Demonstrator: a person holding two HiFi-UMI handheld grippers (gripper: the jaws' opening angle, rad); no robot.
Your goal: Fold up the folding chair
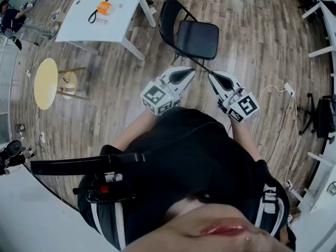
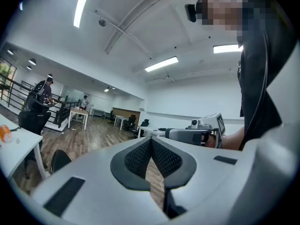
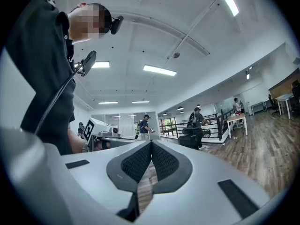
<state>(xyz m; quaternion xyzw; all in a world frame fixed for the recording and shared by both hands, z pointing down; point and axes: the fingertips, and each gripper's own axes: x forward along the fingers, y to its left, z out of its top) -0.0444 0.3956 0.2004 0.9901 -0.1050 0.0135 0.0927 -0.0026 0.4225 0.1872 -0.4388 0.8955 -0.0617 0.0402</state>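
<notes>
Sitting unfolded on the wood floor, the black folding chair (image 1: pixel 191 35) is up around 12 o'clock in the head view, seat flat and backrest up, and neither gripper has hold of it. Just below it both grippers are held out level in front of the person's chest, the left gripper (image 1: pixel 186 73) at about 11 o'clock from the torso and the right gripper (image 1: pixel 214 76) at about 1 o'clock. Both have their jaws pressed fully together with nothing between them, which is clear in each gripper view. Further out from the chair, a white table (image 1: pixel 126 9) sits at 10 o'clock with an orange object (image 1: pixel 104 8) on it. A round yellow table (image 1: pixel 46 83) is at 8 o'clock, and a white cable (image 1: pixel 273 91) lies on the floor at 4 o'clock.
</notes>
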